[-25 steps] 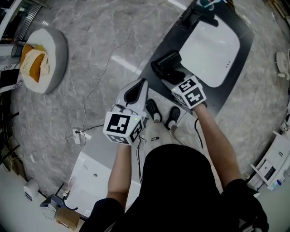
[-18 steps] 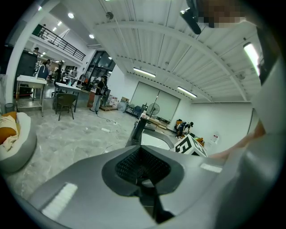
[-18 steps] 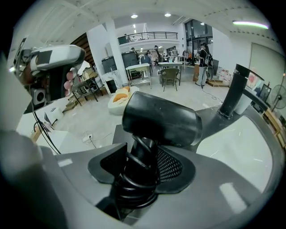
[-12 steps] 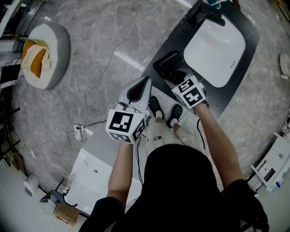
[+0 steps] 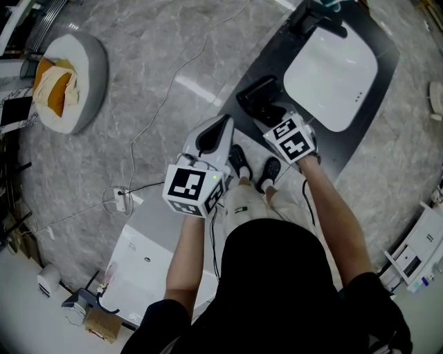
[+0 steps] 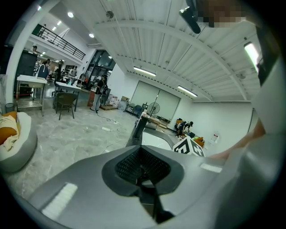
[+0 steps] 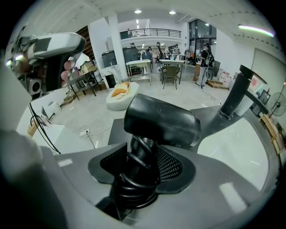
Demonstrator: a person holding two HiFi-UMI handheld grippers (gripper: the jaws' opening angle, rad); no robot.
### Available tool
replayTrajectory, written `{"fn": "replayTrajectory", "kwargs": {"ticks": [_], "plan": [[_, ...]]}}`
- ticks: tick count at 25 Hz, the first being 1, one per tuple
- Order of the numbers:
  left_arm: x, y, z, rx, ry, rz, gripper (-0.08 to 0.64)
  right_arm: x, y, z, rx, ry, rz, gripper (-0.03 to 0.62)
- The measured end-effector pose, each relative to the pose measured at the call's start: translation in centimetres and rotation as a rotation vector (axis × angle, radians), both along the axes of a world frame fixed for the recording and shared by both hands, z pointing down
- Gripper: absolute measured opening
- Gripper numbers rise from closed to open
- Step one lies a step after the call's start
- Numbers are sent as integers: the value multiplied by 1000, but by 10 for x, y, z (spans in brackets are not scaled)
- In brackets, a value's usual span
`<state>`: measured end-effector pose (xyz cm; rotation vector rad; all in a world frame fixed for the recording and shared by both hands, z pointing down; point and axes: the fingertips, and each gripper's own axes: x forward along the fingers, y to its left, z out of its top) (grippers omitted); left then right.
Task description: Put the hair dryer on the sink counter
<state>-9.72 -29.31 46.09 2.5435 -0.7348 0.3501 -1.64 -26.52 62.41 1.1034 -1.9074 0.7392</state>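
The black hair dryer hangs over the near left end of the dark sink counter, beside the white basin. My right gripper is shut on its handle. In the right gripper view the dryer's barrel lies crosswise above the jaws, and the cord-wrapped handle is clamped between them by the right gripper. My left gripper hovers over the floor left of the counter. The left gripper is shut, with nothing in it.
A black faucet stands at the basin's far end, faucet. A round grey pet bed lies at far left. A white cable and power strip cross the floor. Another white basin sits lower left.
Both grippers have shifted only slightly toward the counter, with the dryer still held. The counter sits a little further right in the head view.
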Motion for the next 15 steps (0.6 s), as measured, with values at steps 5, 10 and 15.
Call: {"fn": "replayTrajectory", "kwargs": {"ticks": [5,10,15], "plan": [[-2,2,2,-1,-5,0,0,-3,1,3,-11,2,0,213],[-5,3,1,-1,-6,-5,0,-3,1,2,-8,5,9,214],[-8,4,4,-1,-10,-6,0,-5,-3,0,7,-5,30,209]]}}
